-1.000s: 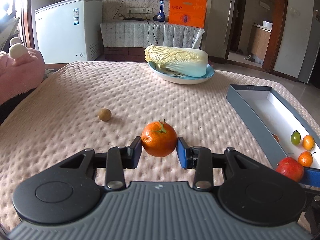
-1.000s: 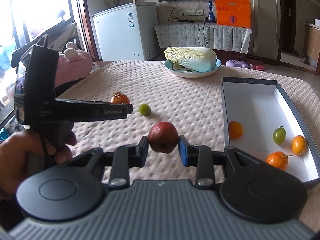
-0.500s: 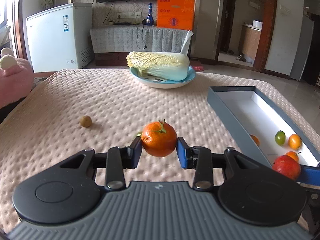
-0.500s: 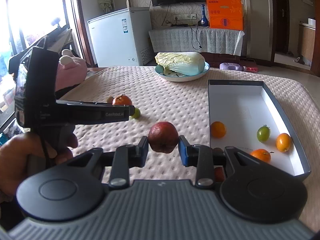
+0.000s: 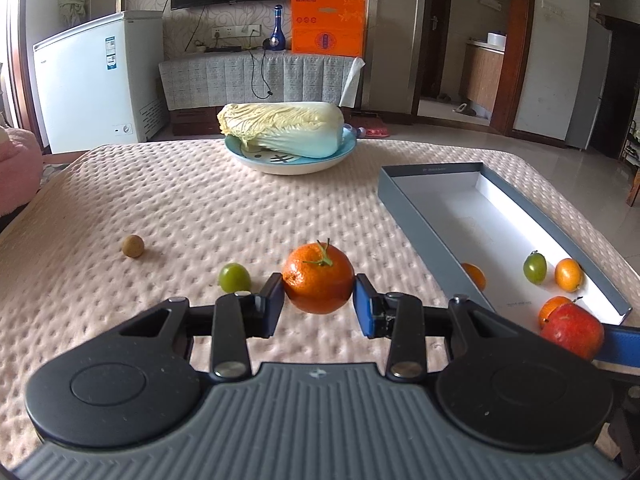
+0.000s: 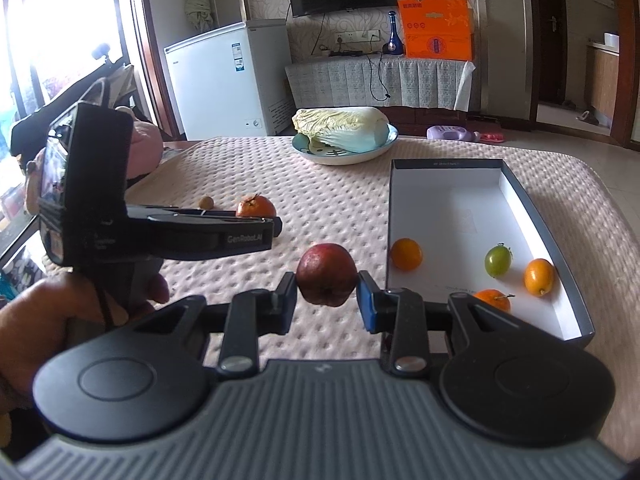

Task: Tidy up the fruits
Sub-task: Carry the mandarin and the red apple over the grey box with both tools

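Observation:
My left gripper (image 5: 319, 300) is shut on an orange tangerine (image 5: 319, 278) with a green stem, held above the tablecloth. My right gripper (image 6: 327, 292) is shut on a dark red apple (image 6: 327, 274), held above the cloth just left of the grey box (image 6: 536, 208). The apple also shows at the right of the left wrist view (image 5: 572, 330). The box (image 5: 424, 216) holds several small fruits: oranges (image 6: 406, 255) and a green one (image 6: 498, 260). A green fruit (image 5: 234, 277) and a small brown fruit (image 5: 133, 246) lie on the cloth.
A blue plate (image 5: 256, 158) with a napa cabbage (image 5: 284, 130) stands at the far middle of the table. A pink plush (image 5: 18, 172) sits at the left edge. A white freezer (image 5: 96, 80) and a covered cabinet stand beyond the table.
Both grippers have risen and pulled back with their fruits still held. The green fruit has come into the left wrist view. The box looks farther away and more fully in view.

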### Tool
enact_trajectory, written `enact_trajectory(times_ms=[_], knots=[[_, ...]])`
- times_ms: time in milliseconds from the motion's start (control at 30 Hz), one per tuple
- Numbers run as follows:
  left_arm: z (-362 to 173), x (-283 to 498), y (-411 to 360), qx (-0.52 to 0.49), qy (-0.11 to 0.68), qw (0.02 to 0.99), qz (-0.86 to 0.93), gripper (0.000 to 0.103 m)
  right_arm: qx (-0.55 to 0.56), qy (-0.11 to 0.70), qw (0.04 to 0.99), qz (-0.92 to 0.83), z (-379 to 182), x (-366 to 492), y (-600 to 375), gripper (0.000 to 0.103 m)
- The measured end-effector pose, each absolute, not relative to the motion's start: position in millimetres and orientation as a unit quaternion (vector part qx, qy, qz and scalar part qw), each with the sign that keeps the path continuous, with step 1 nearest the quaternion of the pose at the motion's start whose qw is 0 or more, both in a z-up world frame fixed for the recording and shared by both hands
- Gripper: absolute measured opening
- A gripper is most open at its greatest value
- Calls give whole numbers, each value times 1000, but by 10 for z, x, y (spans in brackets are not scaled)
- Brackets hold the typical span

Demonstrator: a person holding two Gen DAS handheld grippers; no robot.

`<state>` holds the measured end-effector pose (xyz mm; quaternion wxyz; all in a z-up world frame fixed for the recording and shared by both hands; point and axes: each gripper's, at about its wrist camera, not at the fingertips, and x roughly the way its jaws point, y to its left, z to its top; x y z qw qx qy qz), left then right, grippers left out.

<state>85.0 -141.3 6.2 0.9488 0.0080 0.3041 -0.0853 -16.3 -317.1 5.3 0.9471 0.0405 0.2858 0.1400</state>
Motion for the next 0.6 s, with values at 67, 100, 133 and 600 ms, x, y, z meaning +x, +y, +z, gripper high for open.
enact_trajectory(times_ms=[67, 100, 133, 600], knots=[[59, 847, -1452, 10, 304, 949, -86, 43, 40, 285, 948, 138, 55, -180, -3201, 35], [58, 847, -1466, 9, 304, 948, -87, 43, 40, 285, 948, 137, 54, -186, -3220, 35], [54, 850, -1477, 8, 305, 948, -89, 43, 41, 285, 948, 135, 57, -190, -3235, 35], [63, 828, -1758, 10, 297, 948, -113, 43, 46, 282, 951, 114, 55, -307, -3478, 35]])
